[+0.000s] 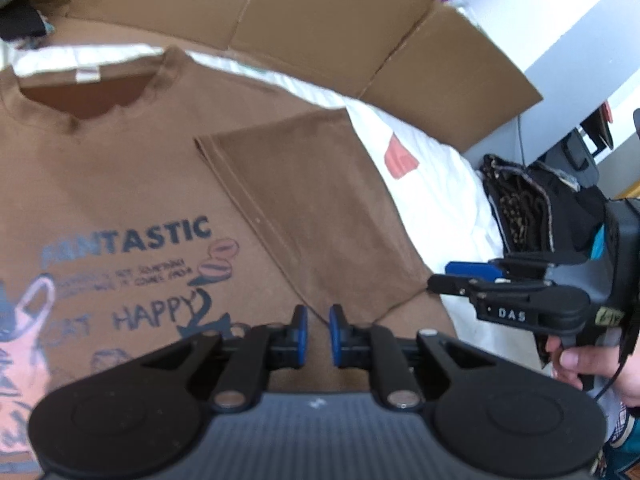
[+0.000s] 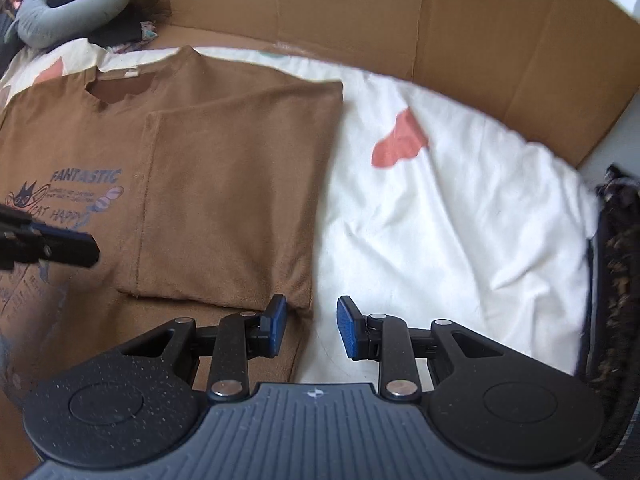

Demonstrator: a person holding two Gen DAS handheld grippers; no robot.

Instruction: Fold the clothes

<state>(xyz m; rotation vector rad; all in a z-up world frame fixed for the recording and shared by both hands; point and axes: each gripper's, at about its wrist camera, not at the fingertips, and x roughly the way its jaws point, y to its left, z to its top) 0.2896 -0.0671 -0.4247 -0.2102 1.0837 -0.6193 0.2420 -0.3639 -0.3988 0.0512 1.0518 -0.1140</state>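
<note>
On a white sheet (image 2: 440, 208) walled by cardboard (image 2: 460, 28), the shirt (image 2: 80, 128) is lying sleeve (image 2: 232, 200) folded inward, its folded edge passing between the right gripper (image 2: 311, 326)'s parted, empty fingers, while the left gripper (image 1: 318, 336) is hovering over its chest, narrowly gapped, empty.

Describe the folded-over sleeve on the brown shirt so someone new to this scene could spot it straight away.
Start at the white bedsheet with coral patches, walled by brown cardboard. On it lies a brown printed T-shirt reading "FANTASTIC". The folded-over sleeve flap covers the shirt's side nearest the bare sheet: plain brown, no print, with a stitched hem facing the lettering.
</note>
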